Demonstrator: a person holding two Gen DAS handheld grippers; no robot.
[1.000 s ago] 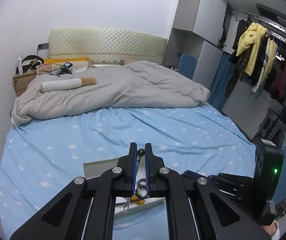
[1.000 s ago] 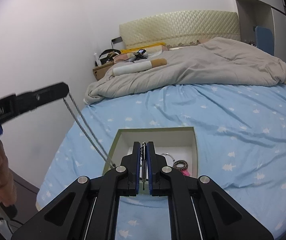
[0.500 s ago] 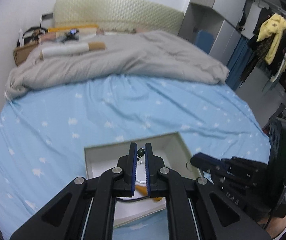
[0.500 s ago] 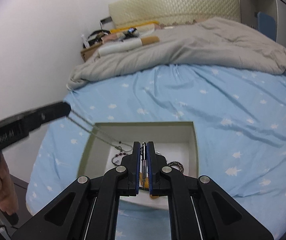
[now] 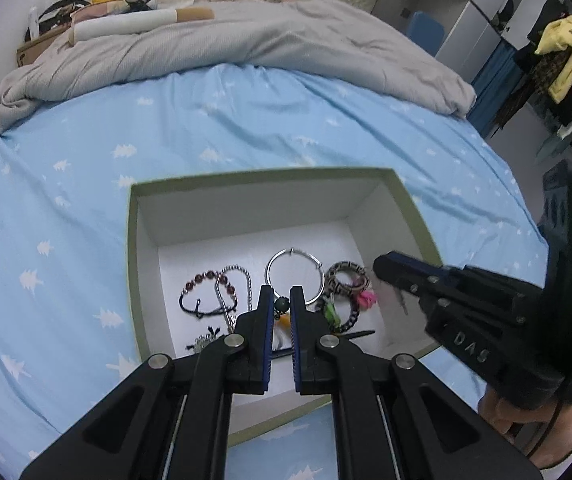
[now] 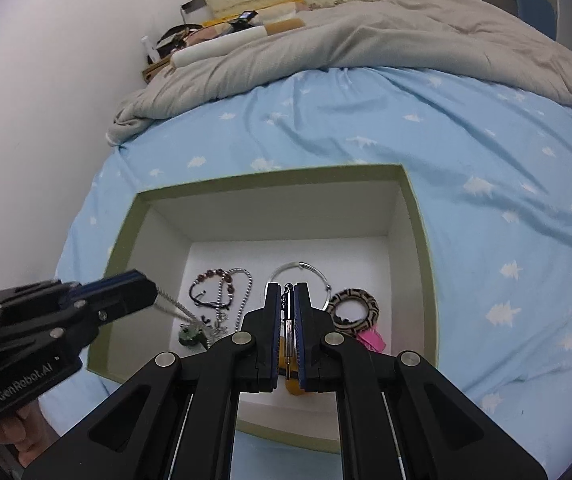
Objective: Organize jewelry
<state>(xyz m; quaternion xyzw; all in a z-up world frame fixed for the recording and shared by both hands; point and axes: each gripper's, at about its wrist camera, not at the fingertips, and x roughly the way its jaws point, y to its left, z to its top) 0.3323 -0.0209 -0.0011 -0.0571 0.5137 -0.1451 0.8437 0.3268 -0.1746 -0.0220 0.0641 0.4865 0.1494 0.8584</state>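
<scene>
Green-rimmed box (image 5: pixel 131 248) (bracelets inside) now fills both views.

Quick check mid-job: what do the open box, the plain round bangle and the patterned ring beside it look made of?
Box: likely matte paperboard, white inside with a thin green rim. Bangle: thin, shiny silvery hoop, probably metal. Patterned ring: thick, dull, cream with dark geometric markings; perhaps wood or resin, cannot tell which.

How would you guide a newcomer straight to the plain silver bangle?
Find the green-rimmed white box on the blue tree-print bedsheet. The thin silver wire bangle lies mid-floor, between the silver bead chain and the black-and-cream patterned ring. It alone is a bare, unbeaded hoop.
</scene>
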